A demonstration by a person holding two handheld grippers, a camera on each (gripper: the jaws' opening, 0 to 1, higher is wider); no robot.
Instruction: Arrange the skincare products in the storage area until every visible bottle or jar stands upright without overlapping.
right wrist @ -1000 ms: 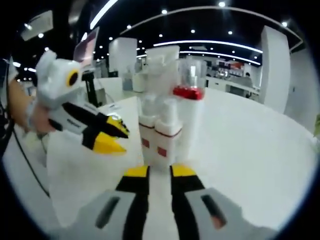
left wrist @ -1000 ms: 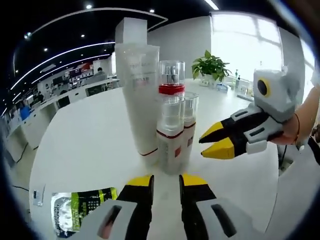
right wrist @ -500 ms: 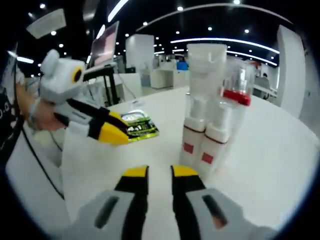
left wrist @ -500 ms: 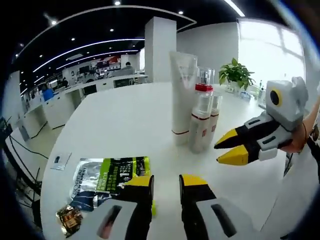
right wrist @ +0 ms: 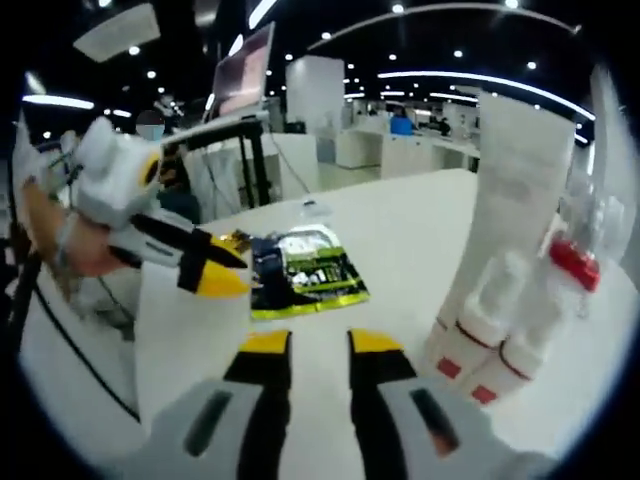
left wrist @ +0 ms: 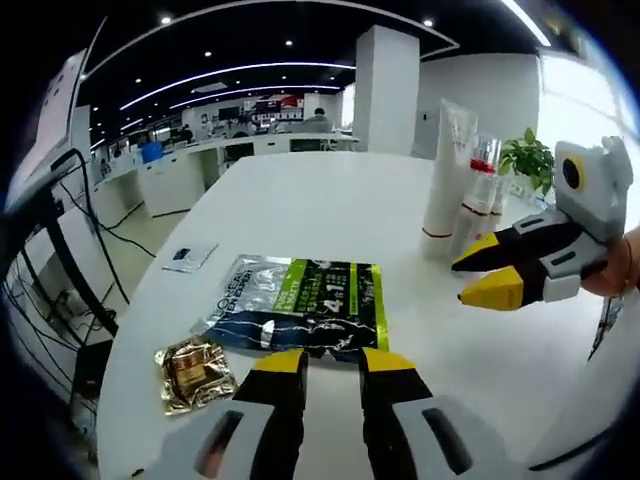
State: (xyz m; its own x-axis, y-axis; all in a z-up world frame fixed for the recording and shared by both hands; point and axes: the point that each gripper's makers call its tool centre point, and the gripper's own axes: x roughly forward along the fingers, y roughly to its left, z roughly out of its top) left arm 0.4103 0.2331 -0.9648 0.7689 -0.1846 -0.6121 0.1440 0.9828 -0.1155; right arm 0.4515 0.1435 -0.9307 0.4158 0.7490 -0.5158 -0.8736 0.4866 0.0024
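Left gripper view: the left gripper (left wrist: 332,362) hangs released and empty, jaws slightly parted, just above the white bench (left wrist: 330,215). Directly ahead lies a flat green-and-black sachet (left wrist: 300,305); a small gold packet (left wrist: 190,366) lies beside it and a small card (left wrist: 188,256) farther off. The tall tube (left wrist: 445,180) and the clear bottles (left wrist: 476,205) stand upright in a tight cluster well beyond. The right gripper (left wrist: 492,275) reaches in from the right, near that cluster; its jaws look nearly together and carry nothing.

Right gripper view: the right gripper (right wrist: 309,344) is released and empty. The tube (right wrist: 505,215) and bottles (right wrist: 520,320) stand upright to the right, touching. The sachet (right wrist: 305,275) lies flat ahead, the left gripper (right wrist: 222,272) near it.

Judgement: the bottles appear settled; the sachet seems next. Gripping it by an edge, with a low, level approach, would avoid disturbing the cluster.
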